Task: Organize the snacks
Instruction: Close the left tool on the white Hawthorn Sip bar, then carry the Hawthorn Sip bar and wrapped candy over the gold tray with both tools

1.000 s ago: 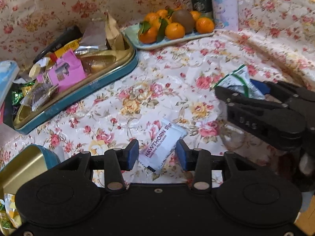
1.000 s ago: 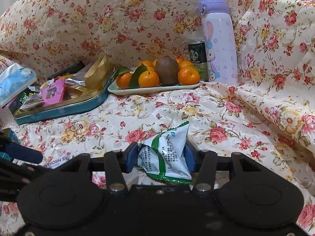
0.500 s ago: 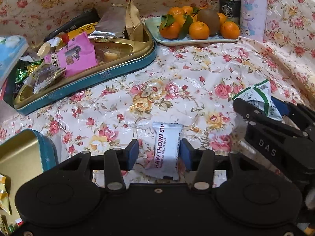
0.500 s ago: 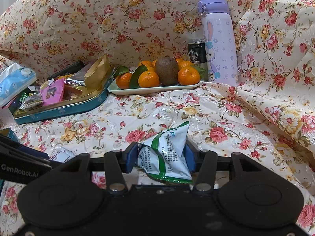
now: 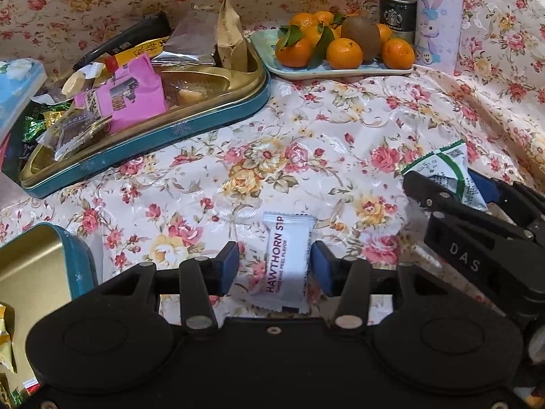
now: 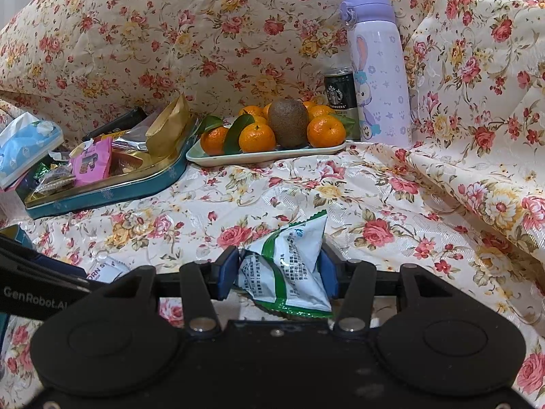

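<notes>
A white Hawthorn strip packet (image 5: pixel 286 262) lies flat on the floral cloth between the pads of my left gripper (image 5: pixel 274 266). The jaws are open, with a gap on the left side; the right pad is close to the packet. My right gripper (image 6: pixel 277 269) is shut on a green-and-white snack bag (image 6: pixel 289 266), also seen in the left wrist view (image 5: pixel 442 173). The teal-and-gold snack tin (image 5: pixel 218 116) holds several packets, among them a pink one (image 5: pixel 126 95). It also shows in the right wrist view (image 6: pixel 112 194).
A tin lid (image 5: pixel 41 266) lies at the near left. A tray of oranges with a kiwi (image 6: pixel 272 133) stands at the back, with a Starbucks can (image 6: pixel 340 92) and a purple bottle (image 6: pixel 378 71) behind it. A tissue pack (image 6: pixel 27 143) is far left.
My left gripper has swung so the Hawthorn packet now lies straight between its pads. The right gripper holds the green bag still.
</notes>
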Demonstrator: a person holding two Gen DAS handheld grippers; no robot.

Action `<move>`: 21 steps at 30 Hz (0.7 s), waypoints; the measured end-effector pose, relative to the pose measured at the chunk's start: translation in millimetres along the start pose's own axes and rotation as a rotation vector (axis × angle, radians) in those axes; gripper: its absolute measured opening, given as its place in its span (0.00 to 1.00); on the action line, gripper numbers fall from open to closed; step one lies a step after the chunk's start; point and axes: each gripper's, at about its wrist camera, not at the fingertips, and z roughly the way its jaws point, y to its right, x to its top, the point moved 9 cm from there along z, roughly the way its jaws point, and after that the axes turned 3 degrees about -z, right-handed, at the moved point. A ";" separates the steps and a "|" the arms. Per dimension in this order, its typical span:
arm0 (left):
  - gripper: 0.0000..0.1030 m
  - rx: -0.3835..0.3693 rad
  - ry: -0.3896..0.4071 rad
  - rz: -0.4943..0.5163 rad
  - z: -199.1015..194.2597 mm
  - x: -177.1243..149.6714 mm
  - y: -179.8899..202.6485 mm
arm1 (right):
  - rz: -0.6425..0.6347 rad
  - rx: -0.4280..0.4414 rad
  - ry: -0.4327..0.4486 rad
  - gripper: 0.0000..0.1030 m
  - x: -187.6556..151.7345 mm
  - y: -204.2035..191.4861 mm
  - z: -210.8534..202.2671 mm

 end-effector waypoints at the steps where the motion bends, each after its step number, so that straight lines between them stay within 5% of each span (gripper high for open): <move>1: 0.41 -0.012 -0.002 -0.002 -0.2 0.0 1.4 | 0.000 0.000 0.000 0.51 0.0 0.0 0.0; 5: 0.27 -0.021 -0.009 -0.034 -1.6 -0.4 2.8 | 0.005 0.000 0.001 0.51 0.0 -0.3 -0.5; 21: 0.26 -0.056 -0.003 -0.223 -65.9 -41.6 -35.2 | -0.090 -0.075 -0.026 0.50 -0.6 -9.2 -0.3</move>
